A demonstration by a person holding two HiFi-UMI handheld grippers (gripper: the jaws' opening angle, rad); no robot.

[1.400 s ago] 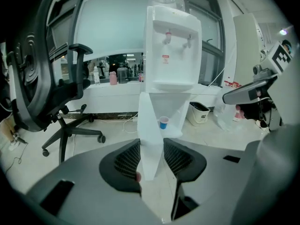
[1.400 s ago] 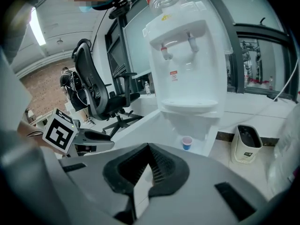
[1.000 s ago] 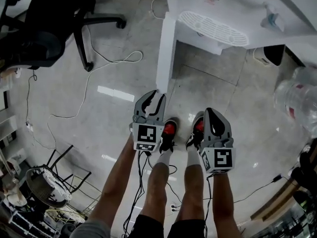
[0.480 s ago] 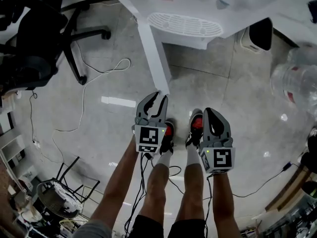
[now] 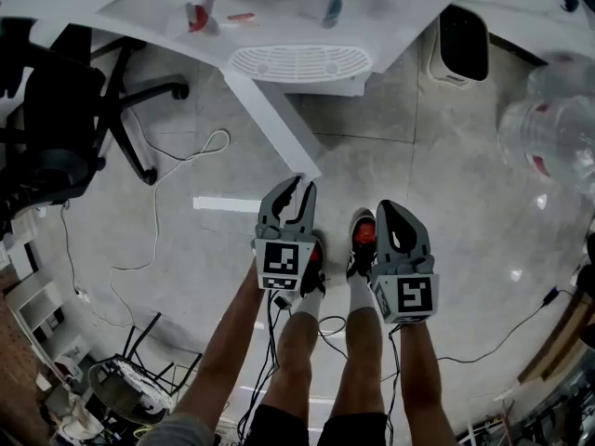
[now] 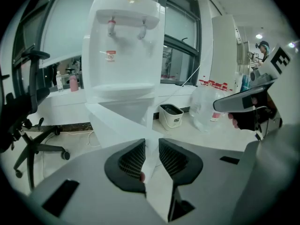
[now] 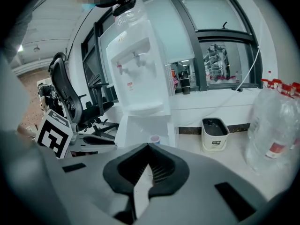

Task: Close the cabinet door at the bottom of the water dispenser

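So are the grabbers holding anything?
On the left gripper the jaws have just been closing around the free edge of the cabinet door; a firm grip cannot be told. The right gripper is shut, empty.

The left gripper (image 6: 151,143) is pointing at the white water dispenser (image 6: 124,50). Its jaws are standing a narrow way apart, having just been closing, and nothing is pressing on the pads. The cabinet door (image 6: 117,125) at the bottom is hanging open toward the near side, its free edge showing in the gap right at the jaw tips. An office chair (image 6: 28,125) is sitting at the left. To the right, a small bin (image 6: 170,115) and a clear water bottle (image 6: 206,108) are standing on the floor, and the right gripper (image 6: 220,105) is reaching in from the right.
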